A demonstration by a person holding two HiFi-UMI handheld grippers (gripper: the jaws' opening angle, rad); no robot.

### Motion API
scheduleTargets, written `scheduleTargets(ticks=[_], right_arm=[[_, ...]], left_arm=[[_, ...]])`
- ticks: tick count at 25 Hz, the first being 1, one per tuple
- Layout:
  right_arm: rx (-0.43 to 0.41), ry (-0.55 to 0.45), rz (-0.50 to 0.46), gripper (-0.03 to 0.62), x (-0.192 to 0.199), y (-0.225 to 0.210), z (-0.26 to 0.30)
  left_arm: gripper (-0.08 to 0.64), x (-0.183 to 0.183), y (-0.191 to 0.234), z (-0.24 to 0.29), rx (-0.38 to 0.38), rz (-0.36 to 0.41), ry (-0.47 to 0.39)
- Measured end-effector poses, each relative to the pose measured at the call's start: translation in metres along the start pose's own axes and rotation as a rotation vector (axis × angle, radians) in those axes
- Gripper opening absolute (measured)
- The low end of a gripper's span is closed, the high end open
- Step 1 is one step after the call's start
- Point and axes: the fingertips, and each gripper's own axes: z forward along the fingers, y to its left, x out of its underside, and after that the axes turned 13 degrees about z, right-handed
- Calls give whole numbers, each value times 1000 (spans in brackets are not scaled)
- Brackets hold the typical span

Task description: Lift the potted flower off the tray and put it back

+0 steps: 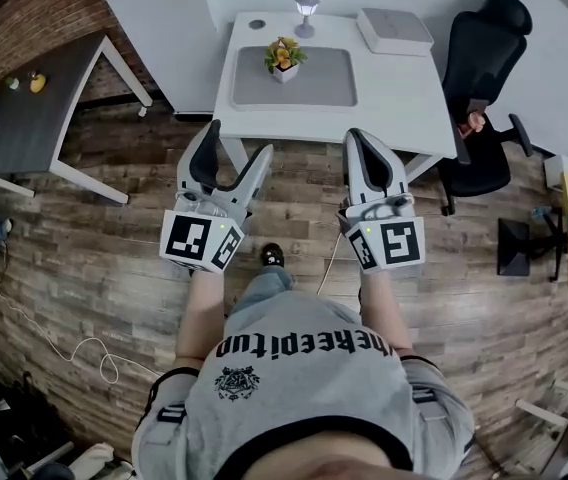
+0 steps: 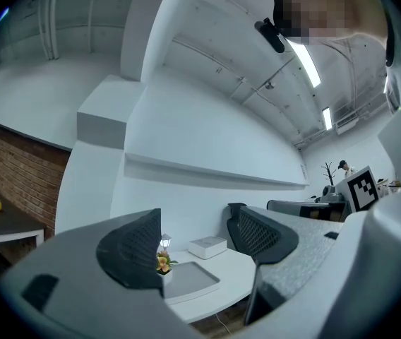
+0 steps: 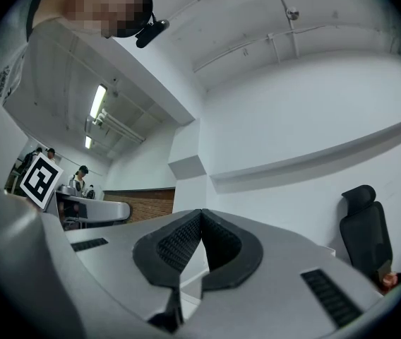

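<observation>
The potted flower (image 1: 284, 58) stands upright on the tray's (image 1: 329, 88) left half, well ahead of you and nearer your left gripper (image 1: 236, 143), jaws wide and empty; your right gripper (image 1: 367, 140) is pinched closed on nothing.

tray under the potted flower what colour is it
Grey. The tray shows best in the head view, lying on the white table.
</observation>
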Motion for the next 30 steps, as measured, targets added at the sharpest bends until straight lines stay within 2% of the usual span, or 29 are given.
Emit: scheduleTargets(ticks=[16, 30], right_arm=[[72, -30, -17, 3, 29, -36, 132], [143, 20, -19, 3, 60, -65, 170]], left_arm=[[327, 45, 101, 103, 89, 5, -3], [327, 101, 123, 151, 156, -46, 61]])
